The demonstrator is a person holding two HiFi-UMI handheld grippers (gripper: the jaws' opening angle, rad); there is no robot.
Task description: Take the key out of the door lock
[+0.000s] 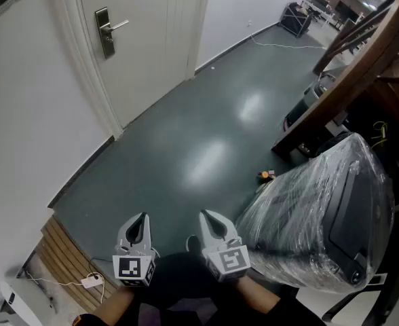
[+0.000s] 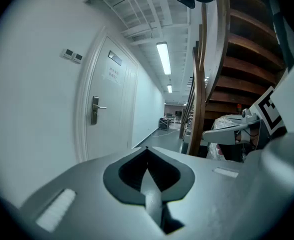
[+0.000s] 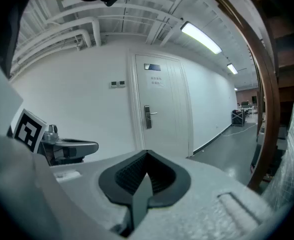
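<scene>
A white door [image 1: 145,39] stands at the upper left of the head view, with a metal lock plate and lever handle [image 1: 106,31]; the key is too small to make out. The same handle [image 2: 94,110] shows far off in the left gripper view and the handle [image 3: 148,117] in the right gripper view. My left gripper [image 1: 138,224] and right gripper [image 1: 212,223] are held low near my body, side by side, well away from the door. Both have their jaws together with nothing between them.
A dark green floor [image 1: 199,134] runs from me to the door. A plastic-wrapped dark machine [image 1: 321,216] stands close on my right under a wooden stair rail [image 1: 349,73]. A small orange thing [image 1: 265,175] lies on the floor. Wooden slats and a white cable [image 1: 70,257] lie at lower left.
</scene>
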